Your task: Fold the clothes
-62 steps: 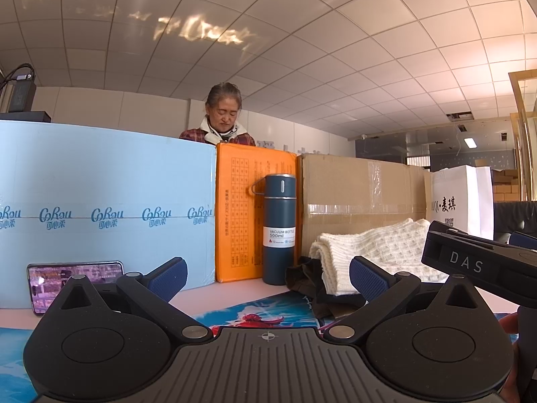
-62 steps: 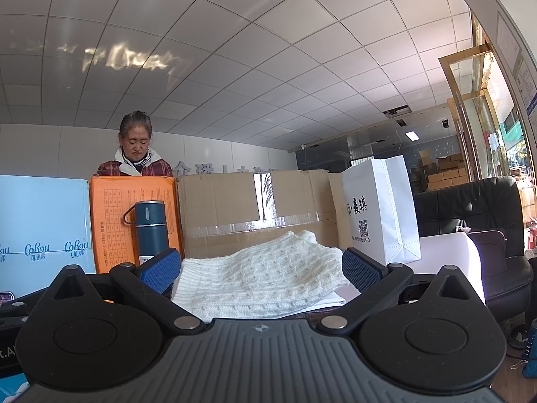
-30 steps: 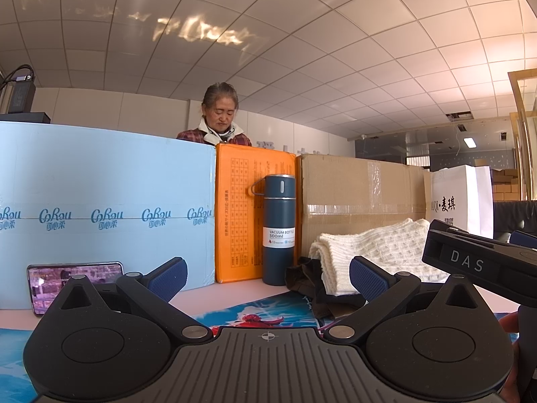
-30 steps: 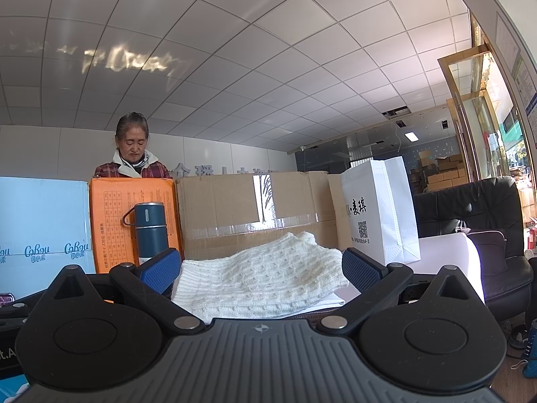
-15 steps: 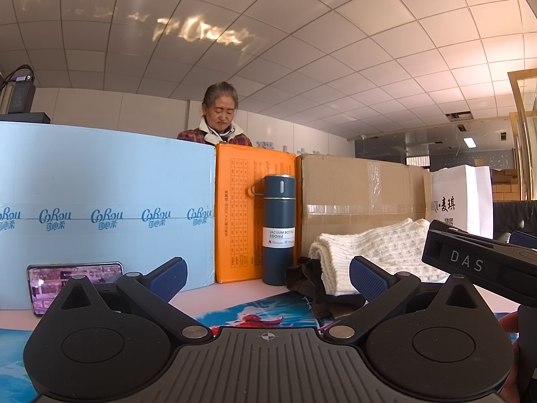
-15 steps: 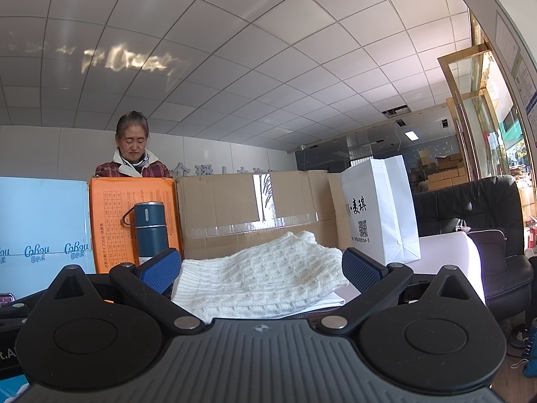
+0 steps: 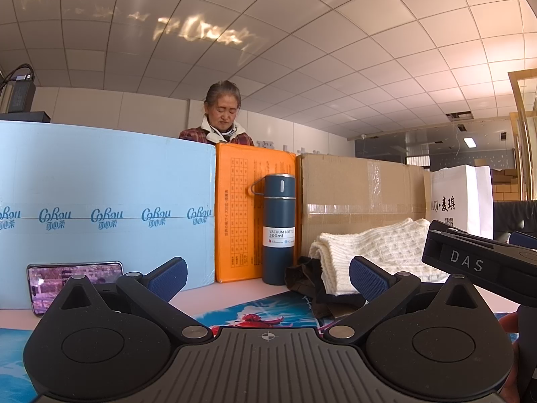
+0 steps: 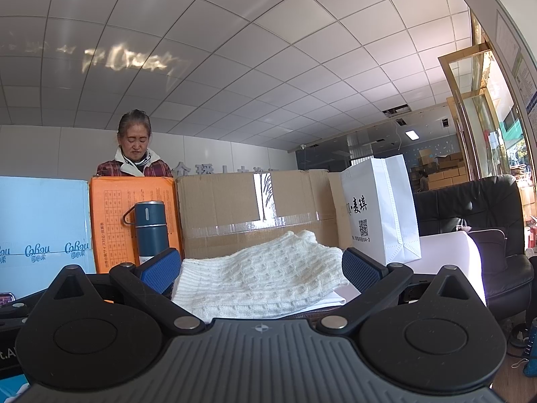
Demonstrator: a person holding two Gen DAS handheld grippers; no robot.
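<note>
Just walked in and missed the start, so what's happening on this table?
A person holds two grippers low over the table, and both the left gripper and the right gripper are open and empty. A white knit sweater lies folded in front of the right gripper, on top of a dark garment. Nothing is being gripped. A blue vacuum bottle stands by the boxes, where another person stands behind.

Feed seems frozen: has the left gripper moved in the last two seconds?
No. The left gripper frames the vacuum bottle and phone exactly as before.
</note>
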